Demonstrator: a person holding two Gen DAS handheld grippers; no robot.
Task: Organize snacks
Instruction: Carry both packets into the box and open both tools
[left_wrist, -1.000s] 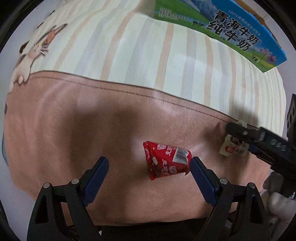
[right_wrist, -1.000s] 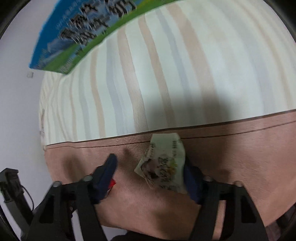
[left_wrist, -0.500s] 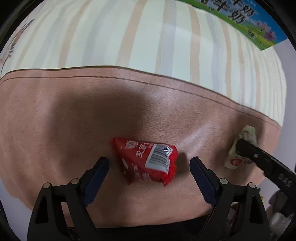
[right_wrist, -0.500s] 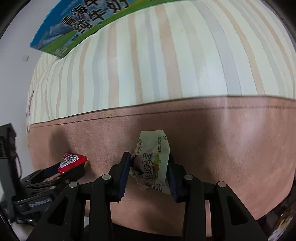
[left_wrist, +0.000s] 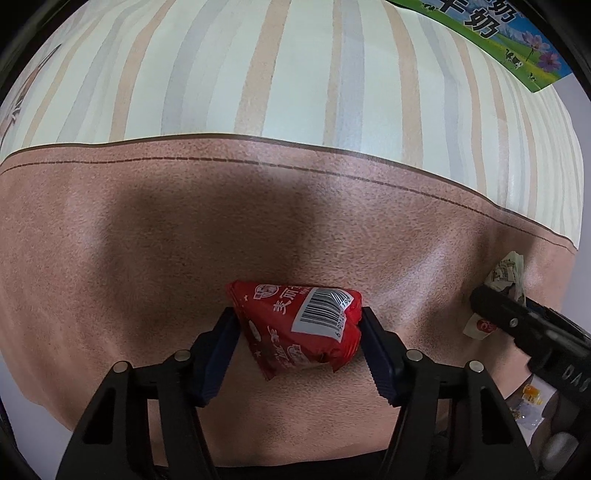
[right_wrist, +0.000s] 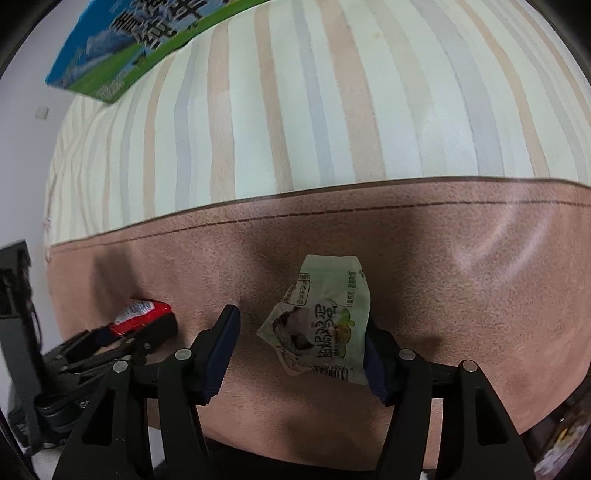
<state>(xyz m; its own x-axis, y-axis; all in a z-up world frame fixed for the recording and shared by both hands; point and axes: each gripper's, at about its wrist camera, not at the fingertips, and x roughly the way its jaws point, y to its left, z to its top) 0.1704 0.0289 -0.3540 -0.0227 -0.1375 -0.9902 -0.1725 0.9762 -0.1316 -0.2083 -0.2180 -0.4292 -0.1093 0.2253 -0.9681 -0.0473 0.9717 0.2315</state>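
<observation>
Red packet (left_wrist: 303, 325) sits pinched as left jaws close, ready for lifting; right jaws spread, opening around the green packet (right_wrist: 325, 325).

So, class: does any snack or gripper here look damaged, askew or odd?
Only the pale green snack packet stands out: crumpled and skewed, touching just one pad of the opening right gripper. The red snack packet sits squarely between the closing left gripper pads.
</observation>
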